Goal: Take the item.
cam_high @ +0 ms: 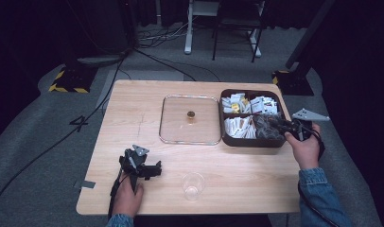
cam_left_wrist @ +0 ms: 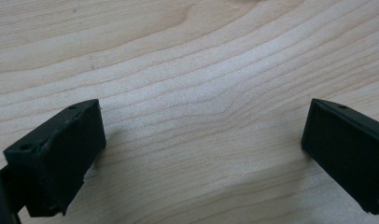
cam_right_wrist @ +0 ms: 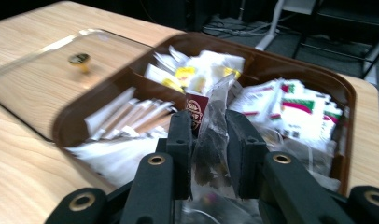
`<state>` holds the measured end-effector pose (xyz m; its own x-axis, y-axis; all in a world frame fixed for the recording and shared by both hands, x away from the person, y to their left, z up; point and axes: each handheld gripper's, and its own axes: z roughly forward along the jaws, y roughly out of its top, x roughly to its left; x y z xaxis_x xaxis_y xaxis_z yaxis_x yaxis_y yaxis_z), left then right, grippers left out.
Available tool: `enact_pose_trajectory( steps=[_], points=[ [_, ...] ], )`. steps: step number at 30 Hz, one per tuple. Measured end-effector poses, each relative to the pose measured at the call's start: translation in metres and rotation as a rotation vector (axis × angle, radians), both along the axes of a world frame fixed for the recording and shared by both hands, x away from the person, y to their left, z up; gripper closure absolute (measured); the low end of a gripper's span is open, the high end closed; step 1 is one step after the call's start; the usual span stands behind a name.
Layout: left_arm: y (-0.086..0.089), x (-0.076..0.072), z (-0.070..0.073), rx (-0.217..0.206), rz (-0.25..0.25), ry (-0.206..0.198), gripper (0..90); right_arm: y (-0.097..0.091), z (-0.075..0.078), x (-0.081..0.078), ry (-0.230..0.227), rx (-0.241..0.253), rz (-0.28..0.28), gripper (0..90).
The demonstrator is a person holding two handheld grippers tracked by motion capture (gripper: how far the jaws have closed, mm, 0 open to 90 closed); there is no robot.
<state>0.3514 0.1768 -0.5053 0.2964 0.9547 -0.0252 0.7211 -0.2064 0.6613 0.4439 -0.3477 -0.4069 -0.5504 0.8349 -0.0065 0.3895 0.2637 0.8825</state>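
Wooden table [cam_high: 133, 118] first: pale boards, with everything you need on the far right side. Next down in size, the clear lid [cam_high: 173, 120] lies flat beside the brown compartment tray [cam_high: 250, 142], the two just touching. Near the front edge stands a clear plastic cup [cam_high: 193, 186], and that looks like where this is headed.

Your right claw [cam_right_wrist: 210, 140] is pressed together on a clear tea bag sachet [cam_right_wrist: 214, 126], dark leaves inside, pinched upright between the pads just above the tray's near right compartment. Your left claw [cam_left_wrist: 201, 144] is spread wide and parked low over bare wood, holding nothing.

To do this lift well, I'd bring the sachet straight up until it clears the neighbouring packets, because the grip sits on thin film and a sideways drag could snag or pull a second one along. Keep the squeeze steady; crinkly wrap slips easily. Then swing across to the cup without brushing the lid knob [cam_high: 191, 114].

The high view gives you the whole layout, cup and lid and both hands, but the sachet there is lost in dark clutter. The right gripper view settles it: one sachet, cleanly between the pads, with a red label [cam_right_wrist: 197, 110] behind it. The left gripper view confirms those jaws are empty.
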Motion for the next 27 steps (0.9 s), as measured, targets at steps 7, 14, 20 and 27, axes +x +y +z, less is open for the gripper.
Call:
enact_pose_trajectory(
  steps=[7,14,20,27],
  points=[
    [0.0,0.0,0.0,-0.001,-0.003,0.001,0.0,0.014,0.019,-0.012,-0.022,0.026,0.058,73.4],
    [0.0,0.0,0.0,-0.001,-0.003,0.001,0.0,0.025,0.031,-0.022,-0.029,0.042,0.099,73.4],
    [0.0,0.0,0.0,-0.001,-0.002,0.001,0.0,0.031,0.037,-0.028,-0.035,0.047,0.121,73.4],
    [0.0,0.0,0.0,-0.001,-0.002,0.001,0.0,0.042,0.044,-0.037,-0.016,0.069,0.176,73.4]
  ],
)
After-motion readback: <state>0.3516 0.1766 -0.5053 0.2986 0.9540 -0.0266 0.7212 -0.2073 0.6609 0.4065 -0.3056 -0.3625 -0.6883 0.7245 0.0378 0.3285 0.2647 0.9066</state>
